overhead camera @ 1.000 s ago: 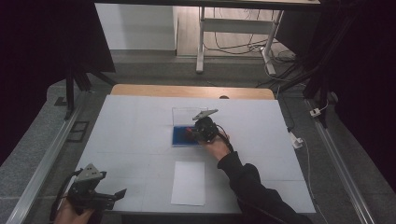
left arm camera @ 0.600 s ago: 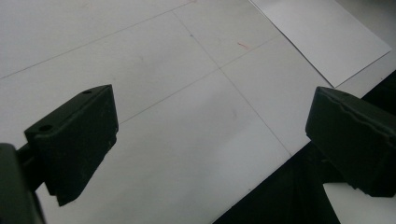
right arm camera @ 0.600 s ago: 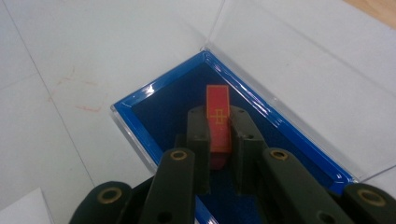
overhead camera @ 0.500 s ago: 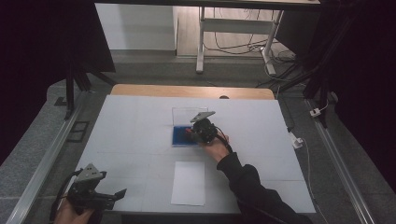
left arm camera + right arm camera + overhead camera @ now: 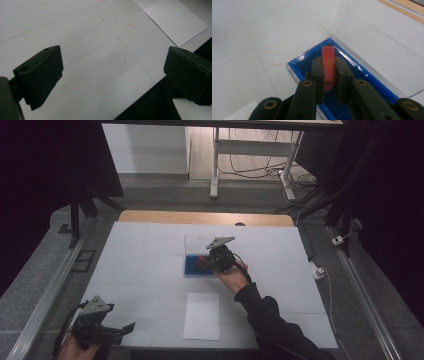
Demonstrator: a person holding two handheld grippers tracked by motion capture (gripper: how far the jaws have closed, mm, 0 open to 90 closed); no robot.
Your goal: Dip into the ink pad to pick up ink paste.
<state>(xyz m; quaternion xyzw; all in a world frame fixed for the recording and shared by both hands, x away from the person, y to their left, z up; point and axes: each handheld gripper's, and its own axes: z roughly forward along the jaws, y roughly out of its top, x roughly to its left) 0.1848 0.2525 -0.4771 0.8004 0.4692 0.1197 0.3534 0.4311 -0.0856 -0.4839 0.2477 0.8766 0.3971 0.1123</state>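
A yellow cross-shaped sign inside thin yellow line borders marks the face of the red block (image 5: 328, 65), seen at the centre of the right gripper view. No word, brand or number can be read on it. The white sheet (image 5: 201, 316) at lower centre of the high view looks blank.

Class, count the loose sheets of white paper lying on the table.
1: a white paper sheet lies near the table's front edge, between the two grippers, short of the blue tray.
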